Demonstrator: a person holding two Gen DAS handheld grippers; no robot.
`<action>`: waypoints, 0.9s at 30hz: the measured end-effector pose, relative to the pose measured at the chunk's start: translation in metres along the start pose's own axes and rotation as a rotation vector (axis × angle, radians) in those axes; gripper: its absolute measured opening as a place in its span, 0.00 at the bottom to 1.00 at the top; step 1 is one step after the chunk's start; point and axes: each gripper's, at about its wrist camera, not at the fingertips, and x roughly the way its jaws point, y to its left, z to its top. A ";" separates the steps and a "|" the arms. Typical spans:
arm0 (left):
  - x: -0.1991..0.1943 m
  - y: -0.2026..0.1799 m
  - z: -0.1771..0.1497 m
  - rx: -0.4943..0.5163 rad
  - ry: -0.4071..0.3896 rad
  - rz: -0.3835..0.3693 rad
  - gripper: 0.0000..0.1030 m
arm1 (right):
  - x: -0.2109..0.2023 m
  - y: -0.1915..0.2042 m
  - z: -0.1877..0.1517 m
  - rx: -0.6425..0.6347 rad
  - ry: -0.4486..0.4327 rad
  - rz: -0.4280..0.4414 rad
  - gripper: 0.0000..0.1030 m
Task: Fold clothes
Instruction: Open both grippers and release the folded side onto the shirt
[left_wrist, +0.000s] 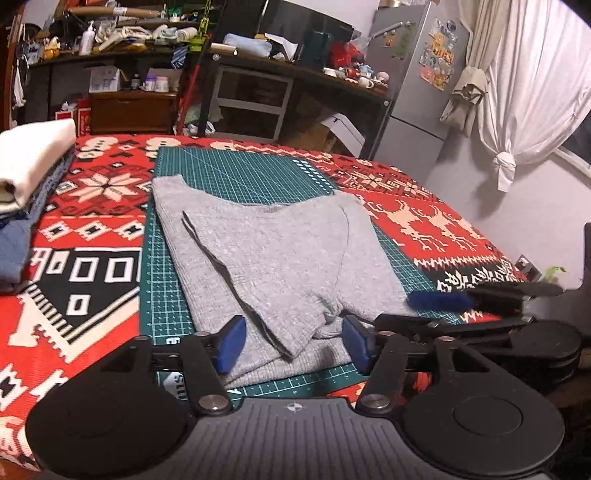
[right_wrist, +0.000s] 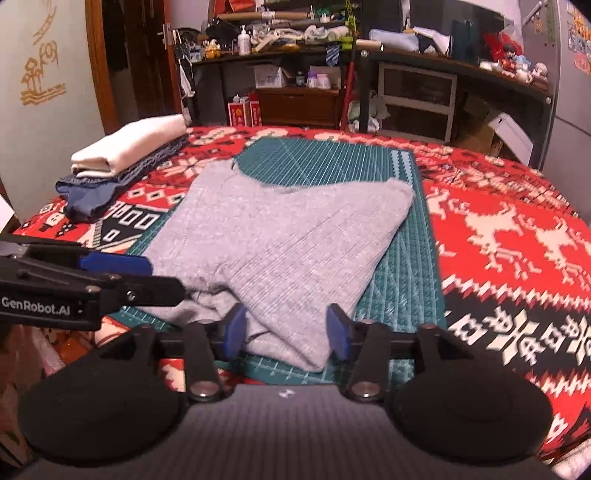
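Grey ribbed garment (left_wrist: 273, 258) partly folded on green cutting mat (left_wrist: 236, 170). Left gripper (left_wrist: 293, 341) and right gripper (right_wrist: 284, 326) spread, released; contact with near hem possibly, unclear.

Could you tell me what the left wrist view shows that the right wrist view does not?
Only the left wrist view shows the tied white curtain. Only the right wrist view shows the gold wall decal and the door. Both share the grey garment on the green cutting mat, the folded clothes stack, and both open grippers at its near edge.
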 end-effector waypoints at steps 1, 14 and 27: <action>-0.001 -0.001 0.001 0.009 0.000 0.014 0.58 | -0.002 -0.002 0.002 -0.002 -0.016 -0.019 0.65; -0.002 0.017 0.014 0.010 0.015 0.202 0.83 | 0.004 -0.045 0.006 0.065 0.029 -0.024 0.99; 0.008 0.052 0.015 -0.074 0.107 0.307 0.88 | 0.022 -0.070 0.000 0.133 0.131 -0.126 1.00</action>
